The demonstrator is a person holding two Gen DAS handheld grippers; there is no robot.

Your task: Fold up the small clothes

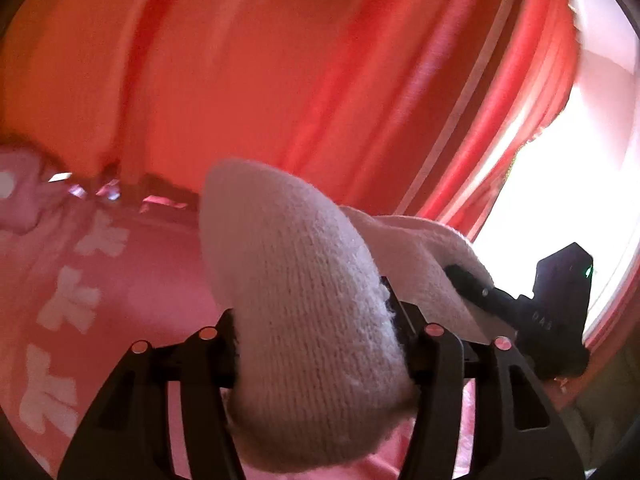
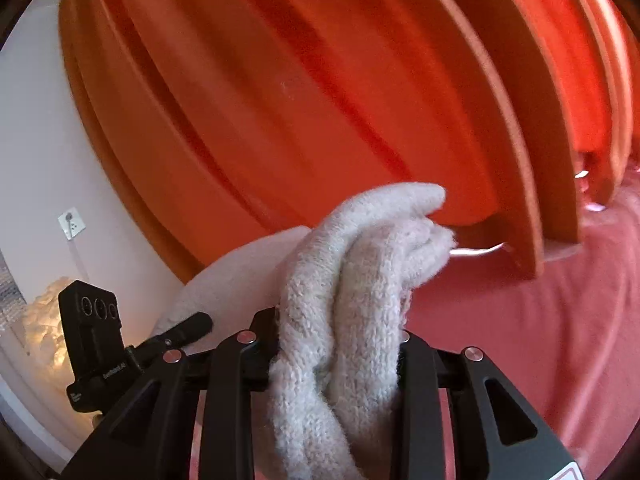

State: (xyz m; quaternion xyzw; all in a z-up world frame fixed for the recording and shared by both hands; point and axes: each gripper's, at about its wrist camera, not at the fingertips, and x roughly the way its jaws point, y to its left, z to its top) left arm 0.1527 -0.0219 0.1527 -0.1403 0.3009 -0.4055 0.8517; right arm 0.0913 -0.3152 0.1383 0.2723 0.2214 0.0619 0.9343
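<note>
Both grippers hold the same pale knitted garment, seemingly a sock or small woolly piece, lifted clear of the pink bedspread [image 1: 80, 280] and stretched between them in front of the red-orange curtain [image 1: 280, 80]. Judging by this, the step in hand is the carry-over of a fold: the piece is raised with 1 end in each gripper and has not yet been laid down. The next move probably calls for bringing the 2 ends together or lowering the cloth flat on the bed, keeping both grips until the fabric rests.

The left gripper [image 1: 320, 352] is closed narrowly on the knitted garment [image 1: 304, 300]; the cloth bulges up toward 12 o'clock from between its fingers and fills the gap. In that view the other gripper's black body sits at 3 o'clock, with the cloth running across to it.

The right gripper [image 2: 340, 344] is likewise clamped on the garment, which here is bunched into 2 thick rolls rising toward 1 o'clock. The left unit appears at 9 o'clock, beside a glowing lamp [image 2: 44, 320] and a wall socket [image 2: 71, 220] further up.
</note>
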